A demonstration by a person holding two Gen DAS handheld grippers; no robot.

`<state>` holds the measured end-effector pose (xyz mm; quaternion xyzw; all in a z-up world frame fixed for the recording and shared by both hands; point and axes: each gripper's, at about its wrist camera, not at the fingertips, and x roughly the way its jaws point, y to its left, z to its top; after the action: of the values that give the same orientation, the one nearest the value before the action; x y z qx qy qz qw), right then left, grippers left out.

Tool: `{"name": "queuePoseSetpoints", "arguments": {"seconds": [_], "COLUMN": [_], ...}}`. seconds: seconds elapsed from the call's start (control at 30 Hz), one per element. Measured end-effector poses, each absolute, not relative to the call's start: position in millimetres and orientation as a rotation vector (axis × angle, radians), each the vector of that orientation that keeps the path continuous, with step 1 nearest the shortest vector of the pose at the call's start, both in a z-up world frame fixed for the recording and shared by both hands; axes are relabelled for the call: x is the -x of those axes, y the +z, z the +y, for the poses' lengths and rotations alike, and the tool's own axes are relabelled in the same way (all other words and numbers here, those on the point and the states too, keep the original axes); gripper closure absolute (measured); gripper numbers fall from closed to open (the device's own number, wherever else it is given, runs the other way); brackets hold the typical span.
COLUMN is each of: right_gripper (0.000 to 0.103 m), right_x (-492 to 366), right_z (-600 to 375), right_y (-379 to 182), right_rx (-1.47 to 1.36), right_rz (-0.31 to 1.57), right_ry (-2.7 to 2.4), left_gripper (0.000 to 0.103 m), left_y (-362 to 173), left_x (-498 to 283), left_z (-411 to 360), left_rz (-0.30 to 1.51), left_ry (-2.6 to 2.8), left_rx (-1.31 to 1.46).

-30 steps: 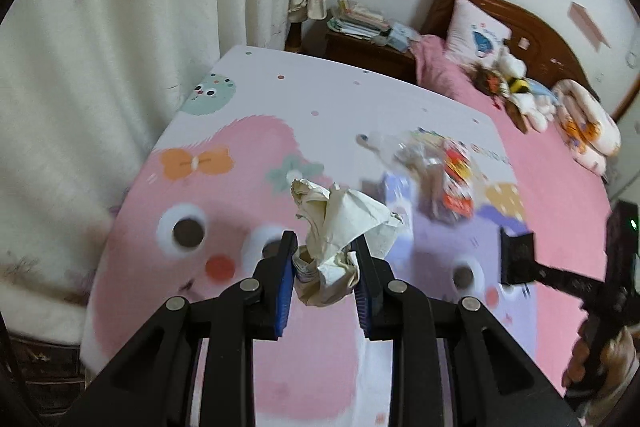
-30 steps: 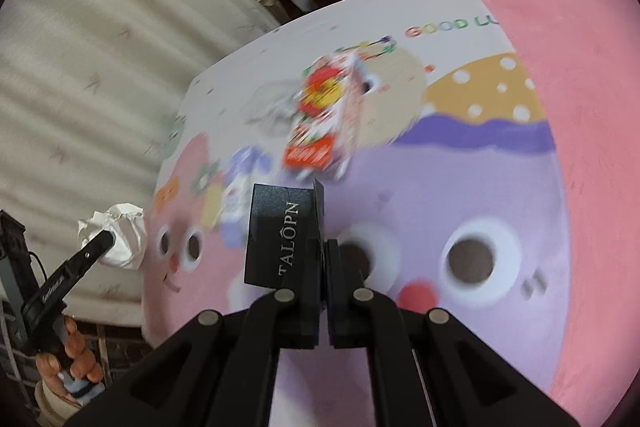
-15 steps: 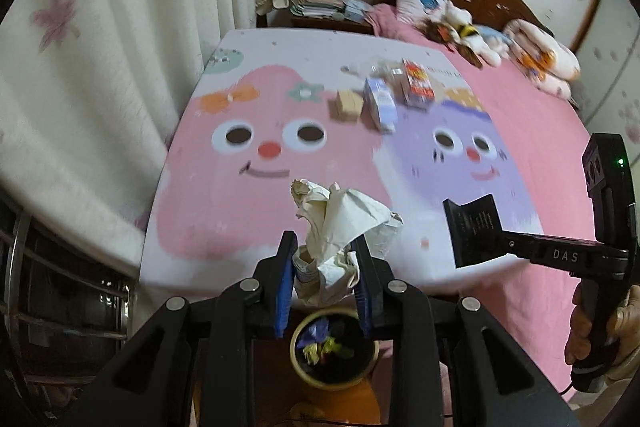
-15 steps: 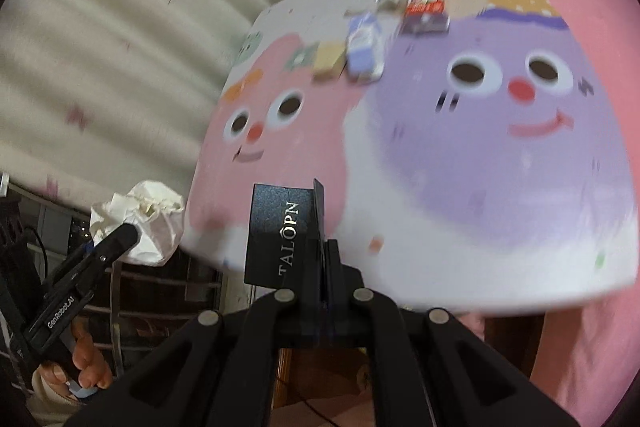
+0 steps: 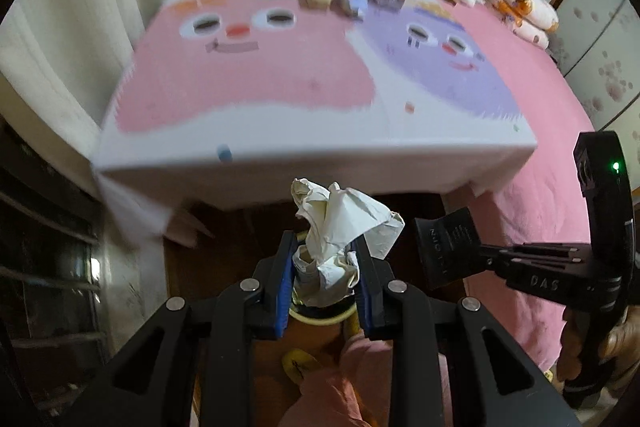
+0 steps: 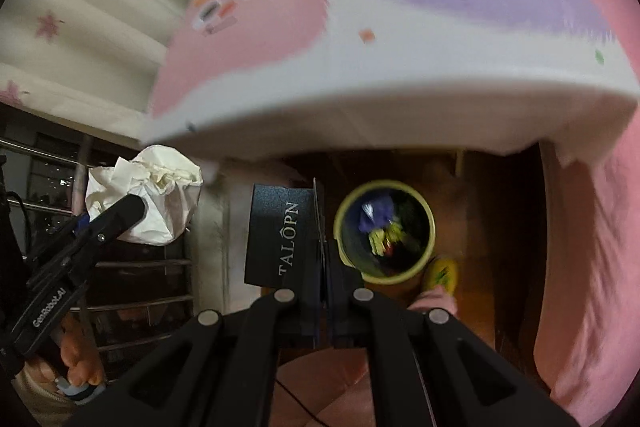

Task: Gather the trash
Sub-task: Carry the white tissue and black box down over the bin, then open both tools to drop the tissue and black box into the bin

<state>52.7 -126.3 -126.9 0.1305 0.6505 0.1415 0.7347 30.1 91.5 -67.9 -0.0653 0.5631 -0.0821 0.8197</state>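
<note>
In the left wrist view, I am clamping my left tool (image 5: 324, 281) on the crumpled paper (image 5: 340, 227) at lower centre, the bin (image 5: 320, 317) peeking directly beneath. In the right wrist view, I am pinching the black box (image 6: 280, 239) in my right tool (image 6: 322, 307); the bin (image 6: 426, 215) is lying just right of centre, nearer this hand.

Your left gripper (image 5: 324, 267) angled steeply down, jaws clamped on a crumpled wad, your right gripper (image 6: 324, 267) likewise tilted down, jaws pinched fully together

Pink-and-purple cartoon-face tablecloth (image 5: 280, 75)
</note>
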Motion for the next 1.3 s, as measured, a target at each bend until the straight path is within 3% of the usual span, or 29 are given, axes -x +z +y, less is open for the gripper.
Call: {"name": "queuePoseSetpoints", "arguments": {"seconds": [0.5, 0.63, 0.7, 0.8, 0.87, 0.93, 0.97, 1.03, 1.3], "right_gripper": [0.101, 0.1, 0.1, 0.098, 0.087, 0.055, 0.049, 0.045, 0.043], "right_x": [-74, -82, -82, -84, -84, -84, -85, -85, -84], "right_z": [-128, -120, -118, -115, -115, -116, -118, -121, -119], "right_y": [-358, -410, -430, -451, -455, -453, -452, -447, -387], "right_rx": [-0.248, -0.234, -0.221, -0.212, -0.217, -0.235, -0.241, -0.268, -0.259], "right_rz": [1.593, 1.61, 1.618, 1.641, 1.647, 1.649, 1.649, 1.644, 1.611], "right_ry": [0.258, 0.286, 0.296, 0.316, 0.326, 0.324, 0.323, 0.329, 0.334], "left_gripper": [0.078, 0.073, 0.064, 0.036, 0.024, 0.018, 0.009, 0.001, 0.001], "left_y": [-294, -345, -364, -386, -393, -393, -391, -385, -317], "left_x": [-56, -60, -62, -63, -64, -62, -62, -61, -56], "left_z": [36, 31, 29, 33, 36, 40, 42, 47, 56], "left_rz": [1.397, 1.415, 1.416, 1.429, 1.441, 1.438, 1.436, 1.432, 1.373], "left_ry": [-0.094, -0.066, -0.046, -0.019, -0.007, 0.004, 0.013, 0.023, 0.004], "left_rx": [0.139, 0.121, 0.11, 0.122, 0.143, 0.152, 0.156, 0.158, 0.144]}}
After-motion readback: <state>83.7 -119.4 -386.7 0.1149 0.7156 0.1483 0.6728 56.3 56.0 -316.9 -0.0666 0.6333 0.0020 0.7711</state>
